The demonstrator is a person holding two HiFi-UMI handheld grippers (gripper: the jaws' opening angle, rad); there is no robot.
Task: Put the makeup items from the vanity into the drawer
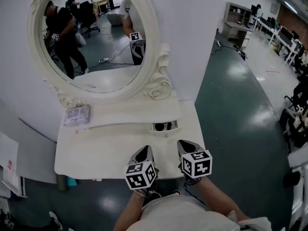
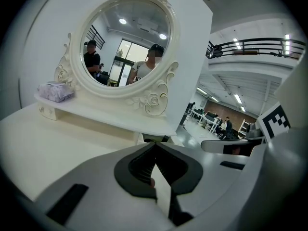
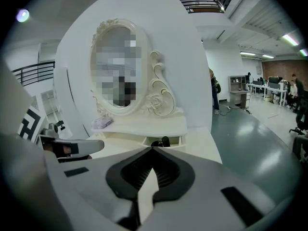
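Tongs first, head view: the left tongs [image 1: 144, 153] and right tongs [image 1: 186, 146] hung side by side over the near edge of the surface [image 1: 96, 153]. The small drawer [image 1: 165, 126] under the shelf [image 1: 126, 115] stood open with dark items inside. A pale packet [image 1: 77, 114] lay on the shelf at far left, well apart from both tongs.

Left gripper view: the left tongs [image 2: 155, 147] were pressed together with nothing between them. The packet [image 2: 57, 91] sat far left beside the mirror [image 2: 126, 47].

Right gripper view: the right tongs [image 3: 153, 149] were pressed together and empty, with the drawer [image 3: 163, 141] just beyond them.

Risk, as judged: the packet looked soft, so an edge pinch could slip. The drawer opening was narrow and partly filled, so the packet could snag on its front.
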